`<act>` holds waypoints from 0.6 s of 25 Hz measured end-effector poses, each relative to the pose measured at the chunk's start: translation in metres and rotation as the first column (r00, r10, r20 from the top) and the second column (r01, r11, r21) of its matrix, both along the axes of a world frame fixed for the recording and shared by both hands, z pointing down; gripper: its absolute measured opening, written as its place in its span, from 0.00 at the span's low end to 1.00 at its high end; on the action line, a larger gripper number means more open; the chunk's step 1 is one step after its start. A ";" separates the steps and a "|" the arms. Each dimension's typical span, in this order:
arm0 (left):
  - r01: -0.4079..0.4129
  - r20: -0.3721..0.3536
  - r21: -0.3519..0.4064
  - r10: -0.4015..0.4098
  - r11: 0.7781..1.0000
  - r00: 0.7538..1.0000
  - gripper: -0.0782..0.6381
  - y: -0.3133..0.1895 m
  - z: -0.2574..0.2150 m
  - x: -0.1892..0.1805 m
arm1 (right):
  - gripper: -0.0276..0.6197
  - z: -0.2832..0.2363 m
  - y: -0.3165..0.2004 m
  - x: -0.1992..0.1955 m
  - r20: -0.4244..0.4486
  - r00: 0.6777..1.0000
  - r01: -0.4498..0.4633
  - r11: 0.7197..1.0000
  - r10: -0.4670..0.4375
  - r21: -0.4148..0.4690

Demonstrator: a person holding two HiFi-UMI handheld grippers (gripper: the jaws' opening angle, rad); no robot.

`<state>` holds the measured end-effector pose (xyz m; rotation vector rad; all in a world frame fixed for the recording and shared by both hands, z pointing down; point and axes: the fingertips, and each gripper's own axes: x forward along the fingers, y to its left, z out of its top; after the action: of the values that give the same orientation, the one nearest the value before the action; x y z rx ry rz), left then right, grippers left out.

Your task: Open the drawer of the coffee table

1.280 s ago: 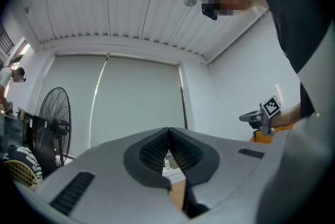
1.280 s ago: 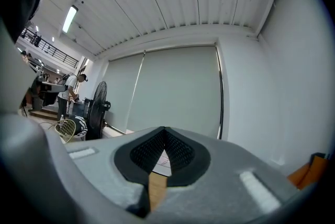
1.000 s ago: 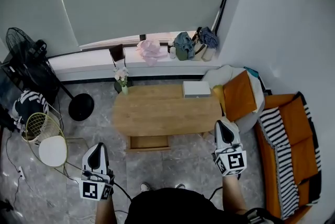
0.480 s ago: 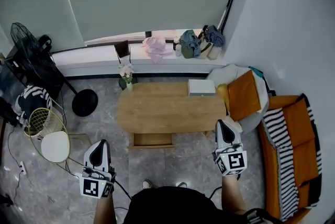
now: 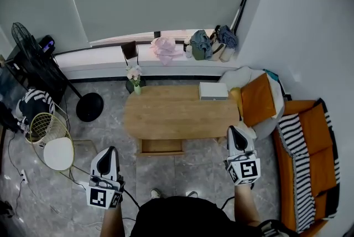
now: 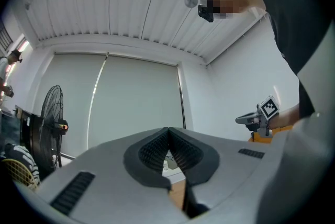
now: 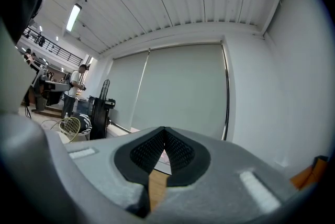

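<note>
Left gripper (image 5: 108, 151) and right gripper (image 5: 237, 130) pressed together, empty; wooden drawer (image 5: 160, 146) shows under coffee table (image 5: 182, 117).

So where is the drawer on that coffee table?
In the head view, the drawer sits under the near edge of the coffee table, a little left of centre, on the side facing the person.

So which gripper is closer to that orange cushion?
Right. The right gripper sits just below the orange cushion in the head view; the left gripper is far off, past the drawer.
</note>
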<state>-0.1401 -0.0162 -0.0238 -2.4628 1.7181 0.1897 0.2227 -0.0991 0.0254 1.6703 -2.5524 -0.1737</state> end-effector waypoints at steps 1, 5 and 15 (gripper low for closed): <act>-0.002 -0.002 -0.003 0.002 1.000 1.000 0.12 0.000 0.000 0.001 | 0.05 0.000 0.000 -0.001 0.000 1.000 0.001 1.000 -0.001 -0.001; -0.011 0.000 0.011 0.011 1.000 1.000 0.12 0.002 -0.003 0.002 | 0.05 -0.003 0.002 -0.002 -0.006 1.000 0.005 1.000 -0.005 0.006; -0.009 -0.001 0.012 0.009 1.000 1.000 0.12 0.005 -0.009 0.002 | 0.05 -0.011 0.005 -0.005 -0.023 1.000 0.012 1.000 -0.011 0.019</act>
<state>-0.1381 -0.0117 -0.0332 -2.4635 1.7014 0.2020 0.2176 -0.0938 0.0147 1.6503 -2.5521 -0.2174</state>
